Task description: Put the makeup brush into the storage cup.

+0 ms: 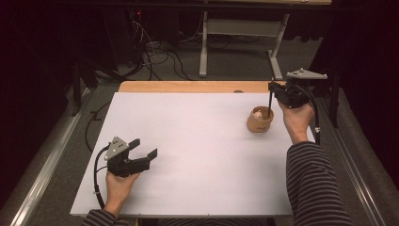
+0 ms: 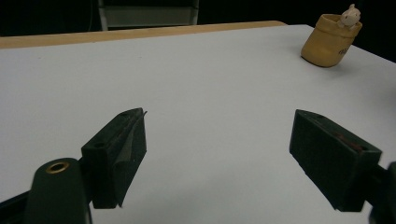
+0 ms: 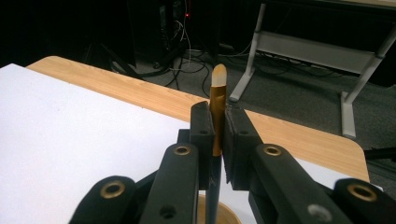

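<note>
The high view looks forward and down over the whole white table (image 1: 188, 155) from above the person's side. Each gripper view sits close behind its own jaws, low over that table; the left one and the high view share the tan cup (image 2: 329, 41).

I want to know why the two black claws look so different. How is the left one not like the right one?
The left gripper has its jaws wide apart with nothing between them; the right gripper is shut on a thin brush. The left gripper lies low over the white table, pointing across it; the right gripper is held up above the tan cup, the brush hanging into it. Both are black, each held in a hand.
</note>
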